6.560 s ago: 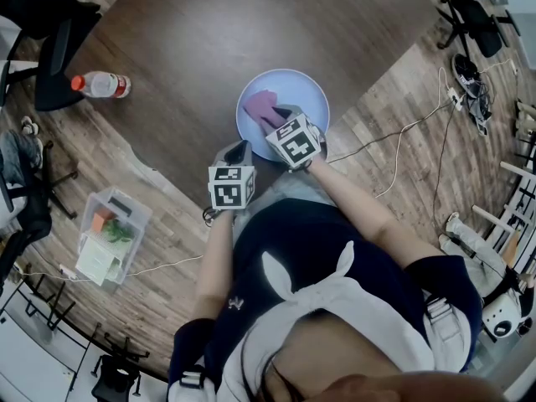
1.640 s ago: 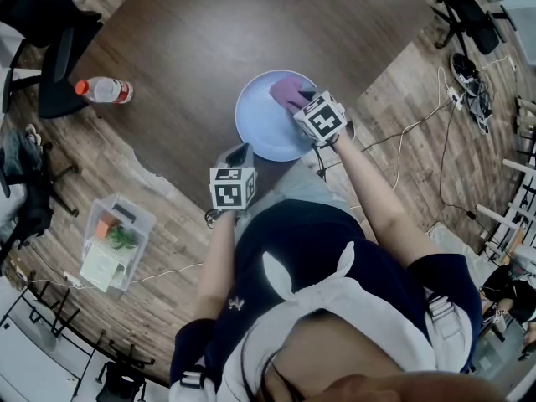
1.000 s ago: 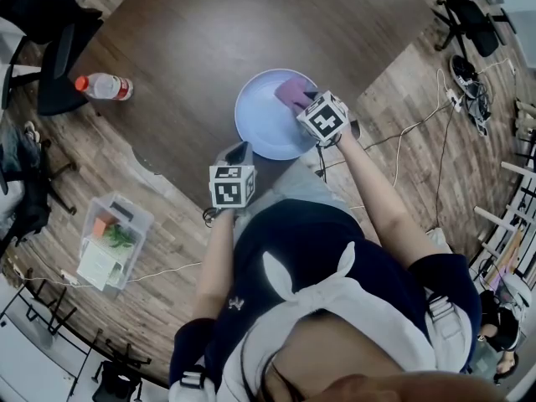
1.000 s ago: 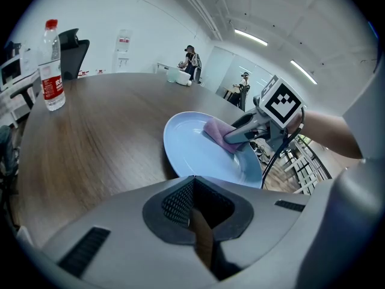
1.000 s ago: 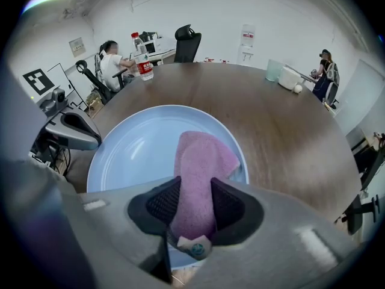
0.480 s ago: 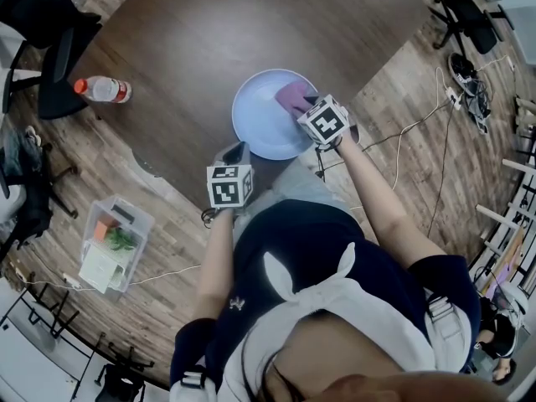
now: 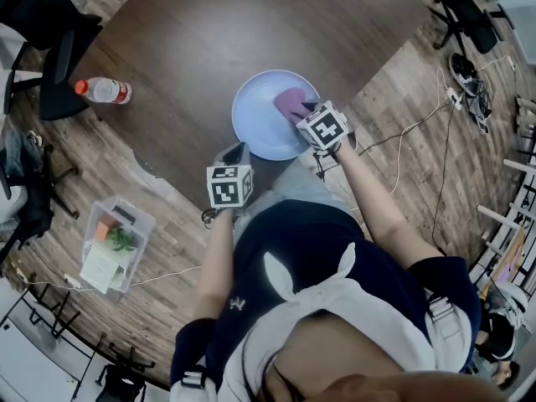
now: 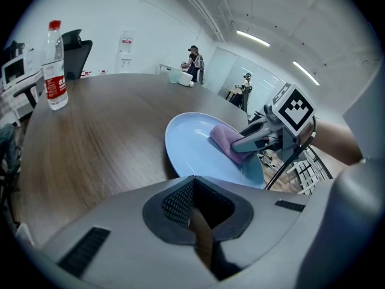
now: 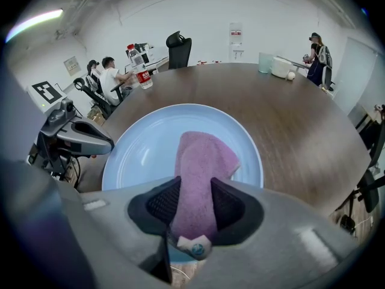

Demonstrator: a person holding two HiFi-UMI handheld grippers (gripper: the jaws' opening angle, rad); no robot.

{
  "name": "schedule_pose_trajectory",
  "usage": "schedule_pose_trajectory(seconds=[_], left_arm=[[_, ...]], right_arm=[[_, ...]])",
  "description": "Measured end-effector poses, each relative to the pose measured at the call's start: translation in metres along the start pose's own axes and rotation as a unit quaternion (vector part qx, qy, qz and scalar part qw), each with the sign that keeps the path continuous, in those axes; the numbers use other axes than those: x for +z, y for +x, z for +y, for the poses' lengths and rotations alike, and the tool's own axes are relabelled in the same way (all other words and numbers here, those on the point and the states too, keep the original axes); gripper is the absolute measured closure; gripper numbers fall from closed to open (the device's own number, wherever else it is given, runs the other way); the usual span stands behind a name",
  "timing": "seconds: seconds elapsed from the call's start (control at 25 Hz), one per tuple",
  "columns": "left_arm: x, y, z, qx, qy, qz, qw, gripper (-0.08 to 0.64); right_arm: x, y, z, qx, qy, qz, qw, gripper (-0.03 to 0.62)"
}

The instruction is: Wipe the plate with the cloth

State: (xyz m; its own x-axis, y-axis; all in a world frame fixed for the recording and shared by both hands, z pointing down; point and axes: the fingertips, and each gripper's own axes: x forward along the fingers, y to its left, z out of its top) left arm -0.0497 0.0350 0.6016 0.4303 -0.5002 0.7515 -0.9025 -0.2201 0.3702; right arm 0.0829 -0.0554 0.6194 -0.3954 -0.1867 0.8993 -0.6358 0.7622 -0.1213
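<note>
A pale blue plate (image 7: 260,120) lies on the dark round table near its edge. On the plate's right half rests a purple cloth (image 7: 292,103), with my right gripper (image 7: 303,109) shut on it. In the right gripper view the cloth (image 9: 201,161) runs from between the pads out over the plate (image 9: 144,143). My left gripper (image 7: 236,151) hovers at the plate's near left rim, shut, with nothing between its pads (image 8: 180,203). From the left gripper view, the right gripper (image 8: 240,144) presses the cloth (image 8: 224,138) onto the plate (image 8: 192,152).
A water bottle (image 7: 102,90) lies far left on the table (image 7: 251,32). On the floor sit a clear plastic box (image 7: 113,239) at left and cables (image 7: 402,141) at right. Office chairs (image 7: 50,48) ring the table. People stand in the background.
The right gripper has slid the cloth a little along the plate's right side toward the person. The left gripper has kept still.
</note>
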Motion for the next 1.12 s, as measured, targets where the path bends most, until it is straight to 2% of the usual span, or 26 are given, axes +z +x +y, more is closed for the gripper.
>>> schedule_pose_trajectory(seconds=[1.12], left_arm=[[0.001, 0.003, -0.004, 0.004, 0.000, 0.001, 1.0000, 0.554]], right_arm=[[-0.001, 0.002, 0.054, 0.049, 0.022, -0.012, 0.998, 0.453]])
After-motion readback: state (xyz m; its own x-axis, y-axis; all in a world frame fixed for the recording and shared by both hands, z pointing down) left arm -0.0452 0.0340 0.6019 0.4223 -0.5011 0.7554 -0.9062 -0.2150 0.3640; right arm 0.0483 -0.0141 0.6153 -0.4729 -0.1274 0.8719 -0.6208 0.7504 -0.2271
